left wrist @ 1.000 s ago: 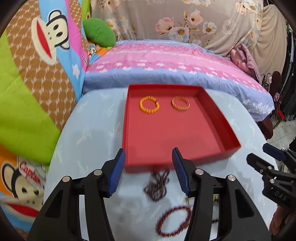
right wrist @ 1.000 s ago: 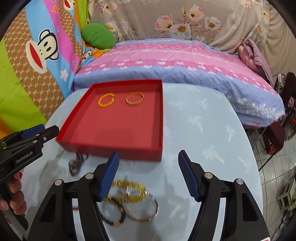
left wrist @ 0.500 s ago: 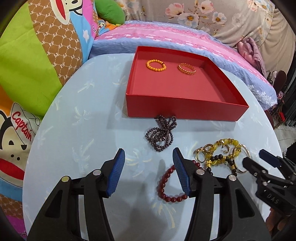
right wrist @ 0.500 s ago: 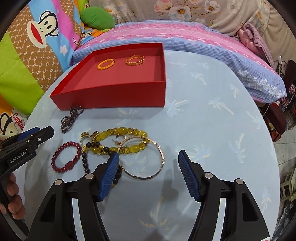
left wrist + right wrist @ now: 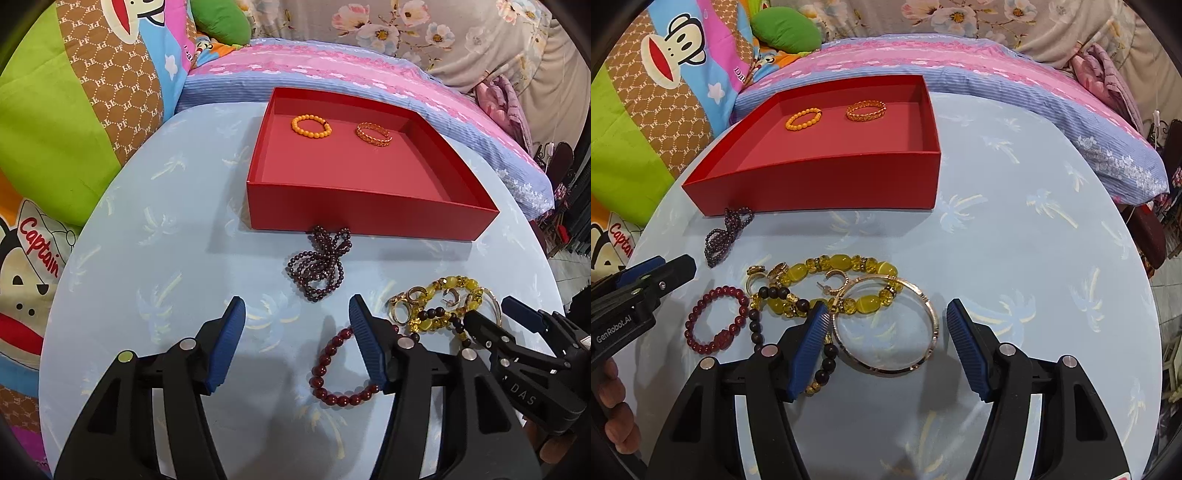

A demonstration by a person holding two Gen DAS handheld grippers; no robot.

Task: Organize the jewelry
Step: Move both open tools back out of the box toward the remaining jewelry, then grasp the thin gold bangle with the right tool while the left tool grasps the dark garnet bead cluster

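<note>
A red tray [image 5: 369, 218] [image 5: 827, 184] on the round table holds an orange bead bracelet [image 5: 311, 126] [image 5: 804, 119] and a gold chain bracelet [image 5: 373, 135] [image 5: 866, 110]. In front of it lie a dark purple bead strand [image 5: 319, 264] [image 5: 724, 236], a red bead bracelet [image 5: 332, 369] [image 5: 716, 319], a yellow bead bracelet [image 5: 834, 286] [image 5: 443, 302], rings, a dark bead bracelet and a gold bangle [image 5: 886, 325]. My left gripper [image 5: 295, 339] is open above the table, near the red bracelet. My right gripper [image 5: 886, 343] is open over the bangle.
The table [image 5: 1015, 258] has a light blue palm-print cloth. A bed with a pink and blue cover [image 5: 332, 70] stands behind it. Cartoon monkey cushions [image 5: 74, 110] lie to the left. A dark chair [image 5: 1152, 229] stands at the right.
Both grippers have pulled back from the tray towards the near side of the table, bringing the loose jewelry into full view. Both stay open and empty.
</note>
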